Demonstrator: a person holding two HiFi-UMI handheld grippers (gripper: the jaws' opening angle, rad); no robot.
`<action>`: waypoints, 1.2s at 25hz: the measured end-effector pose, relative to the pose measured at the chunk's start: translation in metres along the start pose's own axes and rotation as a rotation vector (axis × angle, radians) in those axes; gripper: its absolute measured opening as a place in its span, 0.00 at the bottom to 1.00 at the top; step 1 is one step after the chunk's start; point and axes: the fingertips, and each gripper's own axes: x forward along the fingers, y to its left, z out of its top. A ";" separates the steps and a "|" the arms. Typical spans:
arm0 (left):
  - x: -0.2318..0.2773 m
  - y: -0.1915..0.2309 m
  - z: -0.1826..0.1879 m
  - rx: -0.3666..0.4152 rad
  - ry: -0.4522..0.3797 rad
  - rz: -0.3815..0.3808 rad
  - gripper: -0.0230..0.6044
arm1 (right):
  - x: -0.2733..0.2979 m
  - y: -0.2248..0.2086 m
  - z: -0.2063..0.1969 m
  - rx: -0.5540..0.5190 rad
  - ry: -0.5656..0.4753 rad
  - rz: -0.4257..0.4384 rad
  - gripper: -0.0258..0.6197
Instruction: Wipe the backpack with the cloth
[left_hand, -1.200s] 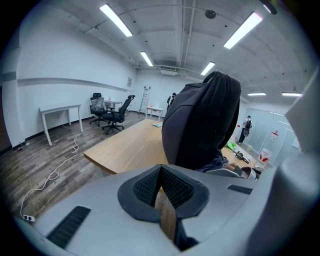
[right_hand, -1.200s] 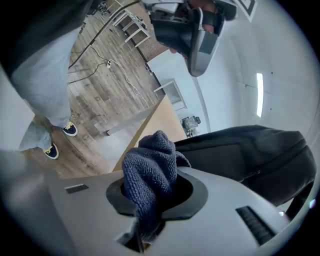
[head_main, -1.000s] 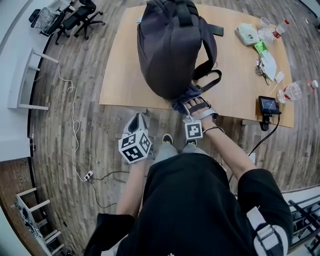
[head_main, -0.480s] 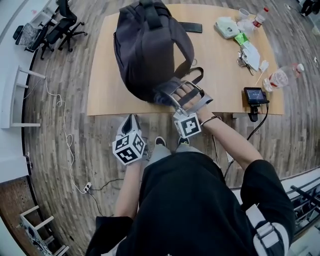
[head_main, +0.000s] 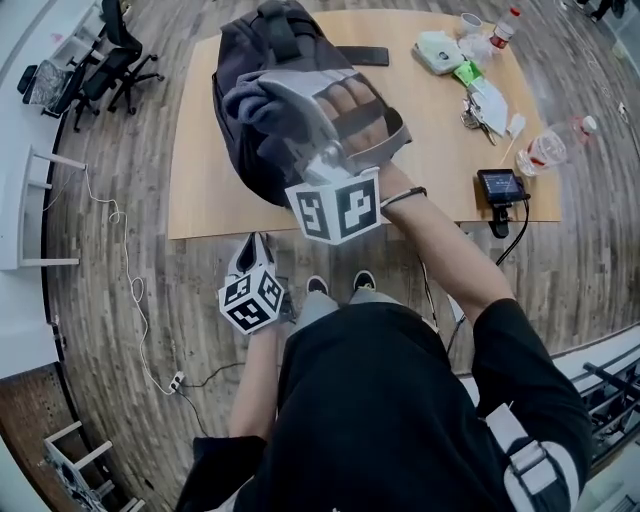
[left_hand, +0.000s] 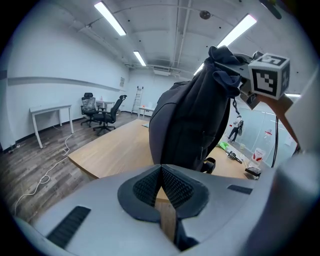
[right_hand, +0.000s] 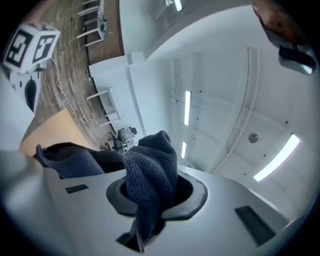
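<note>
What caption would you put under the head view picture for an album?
Overhead: right gripper holds the cloth up by the top of the backpack on the table; left gripper, shut, hangs lower.

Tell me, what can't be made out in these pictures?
- Whether the cloth touches the backpack: in the head view, the right gripper and the hand cover that spot, and the right gripper view faces the ceiling.
- Small items at the table's far corner: head view, too small to name.
- Black device's screen: head view, too small to read.
</note>
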 end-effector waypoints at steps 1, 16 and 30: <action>0.000 0.000 -0.001 0.000 0.003 0.001 0.06 | 0.004 0.006 0.005 0.015 0.003 0.030 0.15; 0.000 0.008 -0.007 -0.021 0.016 0.020 0.06 | -0.019 0.152 0.043 -0.081 -0.037 0.286 0.15; -0.013 0.033 -0.020 -0.056 0.031 0.065 0.06 | -0.112 0.365 -0.030 -0.224 0.082 0.685 0.15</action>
